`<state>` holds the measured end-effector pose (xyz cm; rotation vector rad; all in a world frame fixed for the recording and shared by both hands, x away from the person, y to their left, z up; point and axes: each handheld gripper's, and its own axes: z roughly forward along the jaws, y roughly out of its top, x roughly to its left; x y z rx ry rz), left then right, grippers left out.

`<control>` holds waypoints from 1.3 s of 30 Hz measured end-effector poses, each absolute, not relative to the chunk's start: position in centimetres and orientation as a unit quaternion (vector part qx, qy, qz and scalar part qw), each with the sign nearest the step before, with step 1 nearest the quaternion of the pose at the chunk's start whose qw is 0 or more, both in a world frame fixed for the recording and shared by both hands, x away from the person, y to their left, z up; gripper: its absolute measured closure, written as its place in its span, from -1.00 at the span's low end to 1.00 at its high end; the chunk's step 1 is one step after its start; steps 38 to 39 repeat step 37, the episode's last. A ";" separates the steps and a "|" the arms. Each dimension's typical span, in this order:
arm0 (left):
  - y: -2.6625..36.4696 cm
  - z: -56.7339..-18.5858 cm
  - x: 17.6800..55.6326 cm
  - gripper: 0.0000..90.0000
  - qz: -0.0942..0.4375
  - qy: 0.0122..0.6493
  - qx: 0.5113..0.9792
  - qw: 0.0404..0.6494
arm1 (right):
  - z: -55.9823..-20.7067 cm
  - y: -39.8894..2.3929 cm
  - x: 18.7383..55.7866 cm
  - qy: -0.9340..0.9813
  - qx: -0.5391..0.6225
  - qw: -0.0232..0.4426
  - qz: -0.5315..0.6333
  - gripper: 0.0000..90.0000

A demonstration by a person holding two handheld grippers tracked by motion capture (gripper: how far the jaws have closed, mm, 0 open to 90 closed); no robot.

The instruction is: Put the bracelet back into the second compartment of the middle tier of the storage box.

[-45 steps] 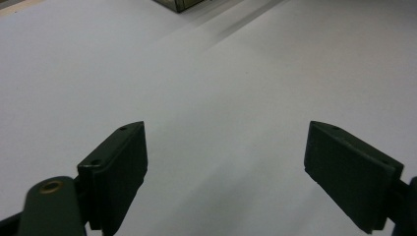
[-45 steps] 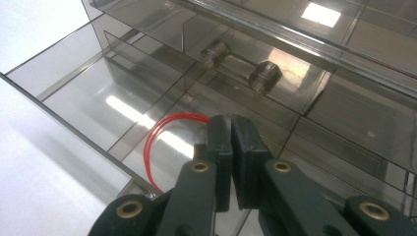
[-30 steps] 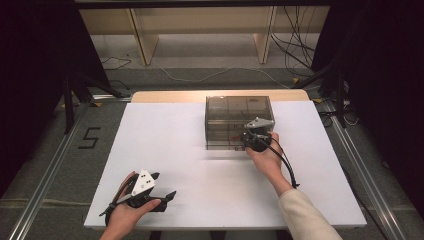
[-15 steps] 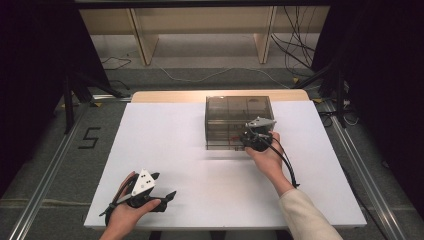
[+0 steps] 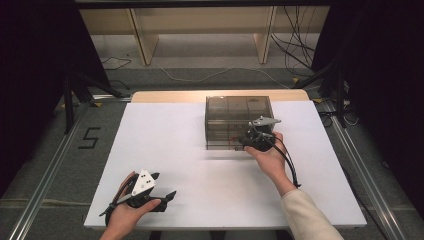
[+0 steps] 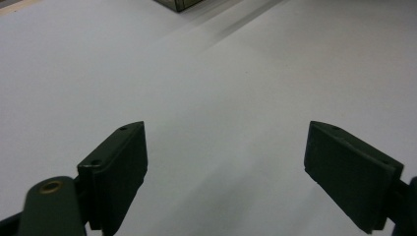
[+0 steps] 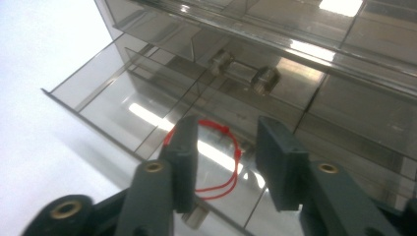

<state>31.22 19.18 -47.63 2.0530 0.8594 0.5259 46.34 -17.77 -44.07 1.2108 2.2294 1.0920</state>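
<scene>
A smoky see-through drawer box (image 5: pixel 239 112) stands on the white table (image 5: pixel 165 140), right of centre. Its bottom drawer (image 7: pixel 113 98) is pulled out. A red string loop (image 7: pixel 216 125) lies on that drawer's floor. My right gripper (image 5: pixel 248 141) hovers at the drawer front. In the right gripper view it (image 7: pixel 227 147) sits just above the loop; its jaws have just been opening, stand apart, and the pads press on nothing. My left gripper (image 5: pixel 164 187) rests near the table's front left corner. In the left gripper view it (image 6: pixel 226 162) is wide open over bare table.
The closed drawer above carries a handle on two metal knobs (image 7: pixel 265 78). A wooden shelf frame (image 5: pixel 200 30) and loose cables (image 5: pixel 295 50) lie beyond the far table edge. Metal rails (image 5: pixel 360 170) run along both sides, with a "5" mark (image 5: pixel 90 137) on the floor at left.
</scene>
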 end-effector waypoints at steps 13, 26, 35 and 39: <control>19.3 -47.7 31.2 -0.64 0.209 0.345 0.816 0.415 | -42.6 -18.8 45.1 0.796 0.430 0.179 0.387 -0.31; 19.2 -47.7 31.1 -0.64 0.206 0.344 0.816 0.416 | -43.1 -23.2 40.1 0.794 0.410 0.162 0.419 -0.51; 18.5 -47.6 30.9 -0.64 0.188 0.345 0.815 0.427 | -45.1 -25.3 35.5 0.796 0.401 0.154 0.426 -0.55; 17.8 -47.8 30.6 -0.64 0.165 0.356 0.815 0.427 | -45.6 -25.6 34.8 0.798 0.400 0.150 0.425 -0.56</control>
